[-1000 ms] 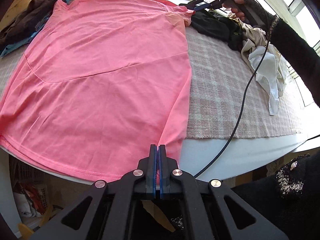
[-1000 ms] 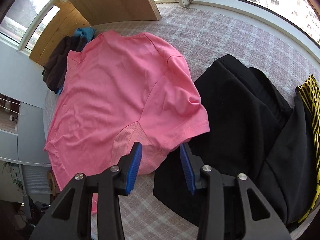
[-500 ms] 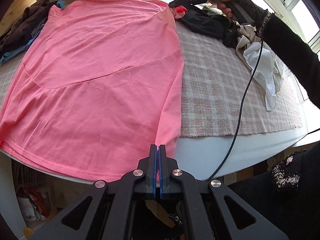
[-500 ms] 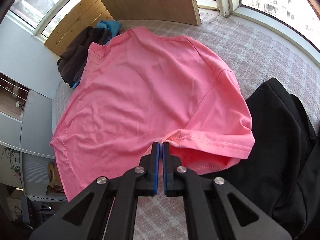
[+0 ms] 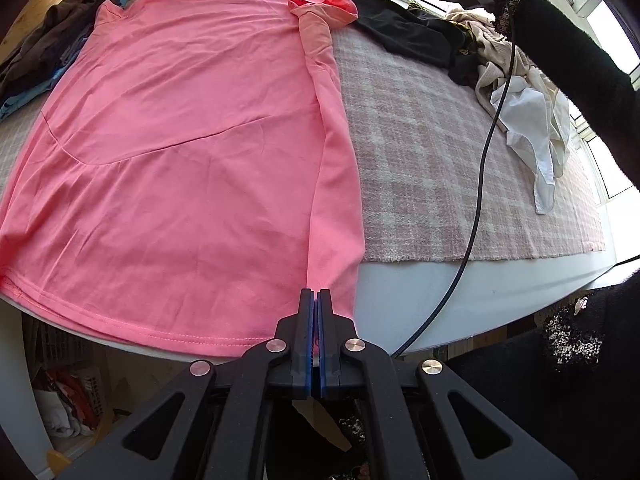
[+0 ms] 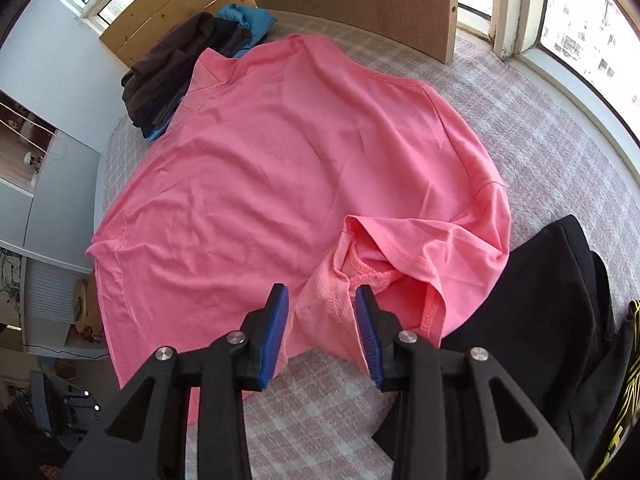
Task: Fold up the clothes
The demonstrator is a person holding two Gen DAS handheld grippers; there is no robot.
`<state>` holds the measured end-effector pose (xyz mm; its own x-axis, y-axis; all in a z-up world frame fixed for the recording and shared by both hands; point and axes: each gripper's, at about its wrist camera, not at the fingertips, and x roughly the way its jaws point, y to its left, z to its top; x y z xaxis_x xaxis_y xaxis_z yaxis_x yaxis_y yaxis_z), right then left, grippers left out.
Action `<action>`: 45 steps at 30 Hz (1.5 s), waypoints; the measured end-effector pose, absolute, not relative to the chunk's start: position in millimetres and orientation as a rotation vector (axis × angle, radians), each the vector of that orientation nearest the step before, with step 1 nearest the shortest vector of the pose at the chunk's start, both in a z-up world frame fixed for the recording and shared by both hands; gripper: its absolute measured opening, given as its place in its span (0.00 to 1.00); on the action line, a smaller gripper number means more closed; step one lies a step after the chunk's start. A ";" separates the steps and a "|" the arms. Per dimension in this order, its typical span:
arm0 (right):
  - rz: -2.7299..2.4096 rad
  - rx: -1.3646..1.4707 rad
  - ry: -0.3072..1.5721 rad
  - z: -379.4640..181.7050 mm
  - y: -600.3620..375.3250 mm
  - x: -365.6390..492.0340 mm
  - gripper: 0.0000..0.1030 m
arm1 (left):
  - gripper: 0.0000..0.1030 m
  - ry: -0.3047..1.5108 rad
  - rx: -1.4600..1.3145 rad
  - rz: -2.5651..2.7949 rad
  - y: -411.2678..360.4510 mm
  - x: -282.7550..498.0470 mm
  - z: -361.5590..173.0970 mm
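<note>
At the far left, a heap of dark brown and blue clothes [image 6: 188, 64] sits bunched against the wooden board, out of the way so the working area holds a single garment. Beside it the pink short-sleeved cotton T-shirt [image 5: 180, 152] lies spread flat on the checked pinkish woven cloth [image 5: 432, 160] covering the white table [image 5: 480, 292], its hem hanging slightly over the near edge.

The left gripper [image 5: 318, 308] has its blue-padded fingers pressed together on the hem near the shirt's right side. That pinch likely anchors the bottom end of a fold line, since a narrow strip of the right side already lies doubled lengthwise.

Further right, the right gripper [image 6: 322, 320] hovers just above the turned-in sleeve [image 6: 384, 264], fingers spread wide and holding nothing. The sleeve sits crumpled and partly folded onto the shirt body, so the open pose suits either letting it go or reaching to tidy it.

On the far right, a black garment [image 6: 540, 320] and a pile of white and cream clothes [image 5: 532, 112] lie heaped, seemingly awaiting folding.
</note>
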<state>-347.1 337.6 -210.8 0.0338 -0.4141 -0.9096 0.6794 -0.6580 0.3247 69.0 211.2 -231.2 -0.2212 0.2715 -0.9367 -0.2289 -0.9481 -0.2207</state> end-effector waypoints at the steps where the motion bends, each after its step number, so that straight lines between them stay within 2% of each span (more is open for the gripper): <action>1: -1.743 1.538 0.279 -215.7 342.4 -349.5 0.34 | 0.01 -0.055 -1.723 2.228 210.8 68.7 -231.9; 5: -1.708 1.555 0.222 -231.7 344.9 -353.1 0.34 | 0.01 -0.036 -1.718 2.217 217.0 69.4 -231.4; 9: -1.713 1.497 0.236 -222.1 351.4 -345.0 0.32 | 0.01 -0.017 -1.704 2.200 226.6 72.9 -227.4; 10: -1.714 1.482 0.239 -219.7 353.1 -342.9 0.26 | 0.01 -0.013 -1.696 2.193 228.8 74.1 -225.7; 11: -1.715 1.467 0.242 -217.3 354.7 -340.9 0.05 | 0.01 -0.010 -1.688 2.186 231.0 75.2 -224.0; 16: -1.719 1.407 0.264 -207.3 363.6 -331.3 0.03 | 0.01 -0.083 -1.642 2.095 242.9 84.8 -215.5; 19: -1.724 1.477 0.316 -218.3 374.5 -330.3 0.03 | 0.01 -0.048 -1.619 2.043 254.9 92.9 -214.2; 24: -1.729 1.594 0.407 -236.7 392.6 -328.7 0.06 | 0.01 -0.008 -1.635 1.977 268.4 99.7 -225.8; 26: -1.731 1.572 0.340 -232.7 394.5 -330.6 0.09 | 0.01 0.009 -1.636 1.969 271.0 100.5 -228.0; 28: -1.746 1.528 0.243 -223.7 392.6 -334.8 0.27 | 0.01 0.016 -1.635 1.967 270.0 101.8 -227.4; 29: -1.761 1.512 0.209 -220.7 390.8 -337.5 0.42 | 0.01 0.017 -1.634 1.967 268.4 102.7 -226.4; 30: -1.784 1.502 0.194 -220.0 388.2 -340.8 0.46 | 0.01 0.017 -1.634 1.967 267.2 103.4 -225.8; 35: -1.815 1.605 0.318 -244.1 370.3 -344.0 0.46 | 0.01 0.028 -1.643 1.969 271.0 101.9 -228.0; 38: -1.770 1.647 0.323 -251.1 375.3 -334.6 0.32 | 0.01 0.030 -1.637 1.964 272.8 102.6 -228.8; 40: -1.789 1.685 0.208 -246.2 389.6 -334.8 0.32 | 0.01 0.029 -1.633 1.965 272.6 102.3 -228.8; 43: -1.754 1.813 -0.061 -247.4 410.2 -339.3 0.43 | 0.01 0.025 -1.629 1.970 271.0 101.3 -228.6; 45: -1.697 1.838 -0.171 -252.3 411.3 -339.3 0.43 | 0.01 0.021 -1.626 1.972 270.3 100.9 -228.1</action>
<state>-339.3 411.3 -252.3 0.1646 -0.4912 -0.8554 0.3105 -0.7973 0.5176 100.9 270.3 -228.1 -0.0913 0.4170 -0.9043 -0.4361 -0.8331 -0.3402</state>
